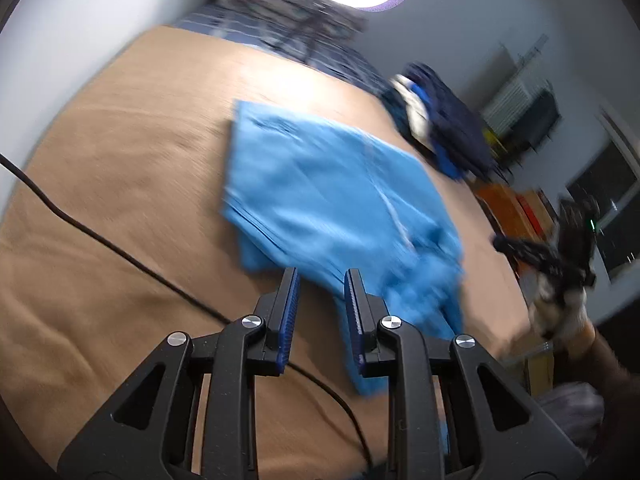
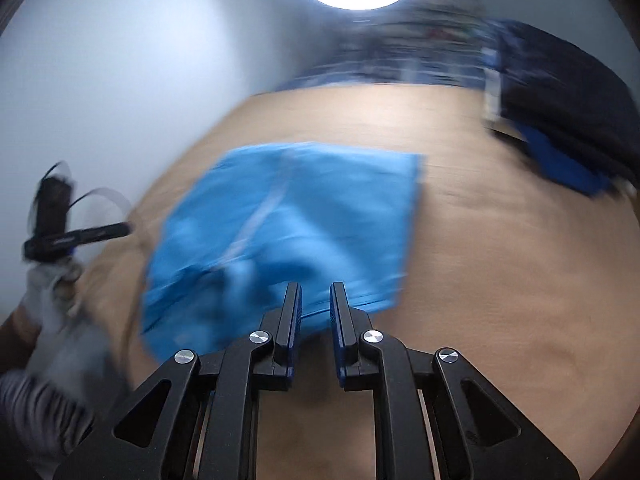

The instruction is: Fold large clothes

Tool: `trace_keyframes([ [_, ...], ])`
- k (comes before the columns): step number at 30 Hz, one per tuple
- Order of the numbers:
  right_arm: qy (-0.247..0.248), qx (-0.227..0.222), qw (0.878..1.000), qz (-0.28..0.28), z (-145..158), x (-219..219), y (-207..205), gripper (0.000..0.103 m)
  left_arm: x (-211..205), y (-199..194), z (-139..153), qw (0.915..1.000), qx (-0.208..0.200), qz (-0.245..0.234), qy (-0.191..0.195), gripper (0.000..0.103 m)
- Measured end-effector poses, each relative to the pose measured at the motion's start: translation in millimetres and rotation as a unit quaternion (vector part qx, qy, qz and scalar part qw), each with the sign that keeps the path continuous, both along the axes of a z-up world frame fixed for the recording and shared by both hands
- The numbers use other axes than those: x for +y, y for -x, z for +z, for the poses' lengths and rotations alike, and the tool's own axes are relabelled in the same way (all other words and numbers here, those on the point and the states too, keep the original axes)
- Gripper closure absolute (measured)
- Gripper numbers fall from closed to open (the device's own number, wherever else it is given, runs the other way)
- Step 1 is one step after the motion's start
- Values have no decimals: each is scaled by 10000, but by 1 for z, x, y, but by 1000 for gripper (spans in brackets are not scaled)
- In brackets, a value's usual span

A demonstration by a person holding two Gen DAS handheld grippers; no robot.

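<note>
Left wrist view: both views are smeared, so fine detail of the cloth edges is unclear.
Cable: a black cord lies on the bed left of the garment and runs toward its near edge. It could catch under a fold or be dragged by a finger.
Left gripper: hovers over the garment's near-left corner, fingers parted by a narrow gap with nothing between them. A gap this slim may skate over the layered hem instead of taking it.
Garment: blue, lying mid-bed as a rough rectangle, flat at the far side. The near edge is rumpled, and a loose flap trails toward the bed's front.
Flap risk: if the next fold begins before the flap is smoothed, I judge it would be trapped inside and leave a lump or a skewed edge.
Layer risk: stacked edges show at the garment's left side. Pinching only the top layer would pull the earlier fold open.
Right gripper: over the garment's near-right corner, fingers almost together, empty. Uneven lifting between the two hands would twist the cloth.
Pile: dark clothes sit right of the garment and beyond it, apart from it. A wide swing that way could mix them.
</note>
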State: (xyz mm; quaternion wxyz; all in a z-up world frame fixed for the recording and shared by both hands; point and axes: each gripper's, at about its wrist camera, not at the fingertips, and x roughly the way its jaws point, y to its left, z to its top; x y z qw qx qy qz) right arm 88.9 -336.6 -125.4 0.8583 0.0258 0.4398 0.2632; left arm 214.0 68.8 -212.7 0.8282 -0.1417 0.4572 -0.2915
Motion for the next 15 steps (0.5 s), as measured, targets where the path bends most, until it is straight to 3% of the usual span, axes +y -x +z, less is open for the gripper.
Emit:
trace_keyframes([
  [3, -131, 217, 9980, 577, -7, 30, 3, 90, -18, 16, -3, 9995, 50, -312, -42, 82],
  [8, 52, 406, 9921, 1184, -33, 84, 9, 90, -54, 32, -11, 9949, -94, -814, -580, 82],
  [15, -100, 663, 9870, 1463, -58, 124, -12, 90, -60, 23, -32, 9932, -76, -803, -844, 82],
])
